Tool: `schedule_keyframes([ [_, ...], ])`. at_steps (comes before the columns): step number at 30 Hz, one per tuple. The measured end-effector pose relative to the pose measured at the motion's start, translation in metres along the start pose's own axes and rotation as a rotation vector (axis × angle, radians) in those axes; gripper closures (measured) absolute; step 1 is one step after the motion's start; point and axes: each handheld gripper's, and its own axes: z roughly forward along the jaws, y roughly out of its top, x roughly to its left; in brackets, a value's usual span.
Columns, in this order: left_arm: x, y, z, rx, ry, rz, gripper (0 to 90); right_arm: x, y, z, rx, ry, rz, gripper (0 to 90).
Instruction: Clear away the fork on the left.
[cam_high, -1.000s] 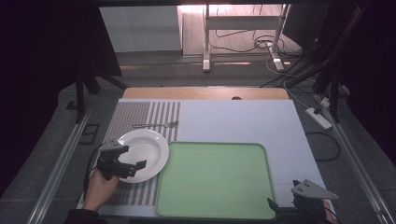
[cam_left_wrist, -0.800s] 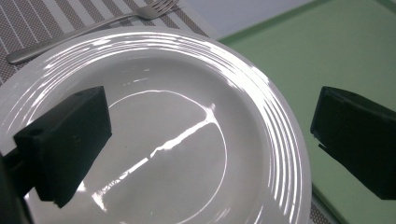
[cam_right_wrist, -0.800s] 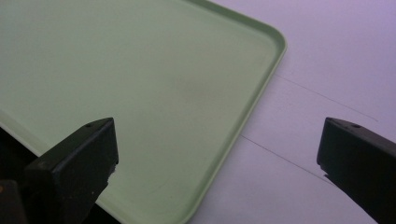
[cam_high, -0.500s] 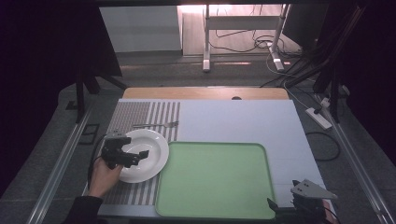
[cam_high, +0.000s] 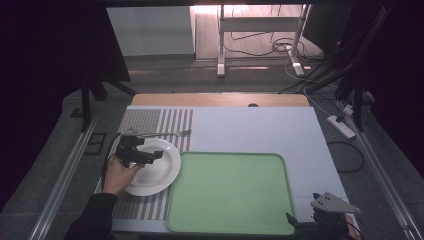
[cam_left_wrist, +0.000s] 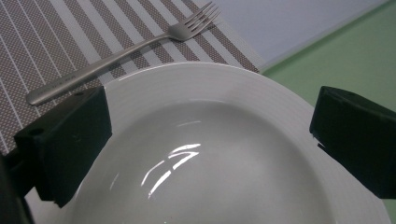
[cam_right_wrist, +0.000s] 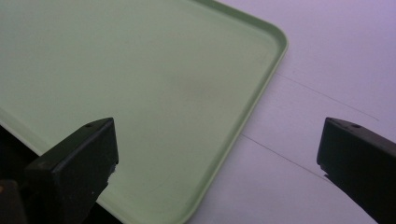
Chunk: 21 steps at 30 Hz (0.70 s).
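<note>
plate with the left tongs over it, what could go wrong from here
The left tongs hang open over the plate, jaws wide apart. Closing on the smooth, glossy rim, they might slip and drop it. The fork lies just beyond the plate's far rim on the mat; a push forward could knock it. The tray sits right beside the plate, so a sideways slide may hit its edge.

plate (cam_high: 152, 167): plain glossy white, with faint concentric ridges on the rim
fork (cam_left_wrist: 122, 51): silver-grey metal
placemat (cam_high: 150, 121): brown-grey weave with white stripes of differing widths
tray (cam_high: 230, 192): flat pale green, no pattern
table (cam_high: 250, 127): pale lavender-white top, light wood edge at the far side
left gripper (cam_high: 159, 154): black jaws
right gripper (cam_right_wrist: 217, 161): black jaws, grey plate on top
</note>
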Motion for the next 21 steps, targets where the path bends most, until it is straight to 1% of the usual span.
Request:
schedule_keyframes([
  [3,0.004,0.005,0.005,0.023,0.03,0.005,3.2,0.0,0.0,0.0,0.0,0.0,0.0,0.0],
  [4,0.004,0.005,0.005,0.023,0.03,0.005,4.1,0.0,0.0,0.0,0.0,0.0,0.0,0.0],
  [5,0.007,0.006,0.006,0.03,0.044,0.005,5.6,0.0,0.0,0.0,0.0,0.0,0.0,0.0],
  [6,0.012,0.009,0.008,0.041,0.054,0.014,8.4,0.0,0.0,0.0,0.001,-0.001,0.001,0.0],
  [8,0.018,0.013,0.009,0.044,0.064,0.011,14.5,0.0,0.0,0.0,0.001,0.0,0.001,0.0],
  [9,0.022,0.014,0.009,0.047,0.054,0.012,19.8,0.0,0.0,0.0,0.002,0.0,0.001,0.0],
  [10,0.025,0.016,0.009,0.051,0.051,0.013,27.7,0.0,0.0,0.0,0.002,0.0,0.001,0.0],
  [11,0.027,0.018,0.009,0.056,0.071,0.013,30.6,0.0,0.0,0.0,0.002,0.0,0.001,0.0],
  [12,0.03,0.02,0.009,0.056,0.077,0.012,36.1,0.0,0.0,0.0,0.001,0.0,0.001,0.0],
  [13,0.033,0.022,0.009,0.054,0.061,0.007,44.3,0.0,0.0,0.0,0.002,0.0,0.001,0.0],
  [15,0.04,0.025,0.009,0.065,0.062,-0.013,52.2,0.0,0.0,0.0,0.003,0.0,0.0,0.0],
  [16,0.044,0.027,0.01,0.074,0.06,-0.022,59.7,0.0,0.0,0.0,0.002,-0.002,0.0,0.0],
  [17,0.047,0.028,0.012,0.082,0.063,-0.032,63.7,0.0,0.0,0.0,0.002,-0.002,0.0,0.0],
  [18,0.051,0.029,0.013,0.093,0.066,-0.041,70.1,0.0,0.0,0.0,0.002,-0.002,0.0,0.0],
  [19,0.055,0.029,0.015,0.107,0.068,-0.045,80.2,0.0,0.0,0.0,0.002,-0.002,-0.001,0.0],
  [20,0.059,0.03,0.017,0.118,0.071,-0.05,85.1,0.0,0.0,0.0,0.002,-0.002,0.0,0.0],
  [21,0.059,0.03,0.017,0.118,0.071,-0.05,88.9,0.0,0.0,0.0,0.002,-0.002,0.0,0.0],
])
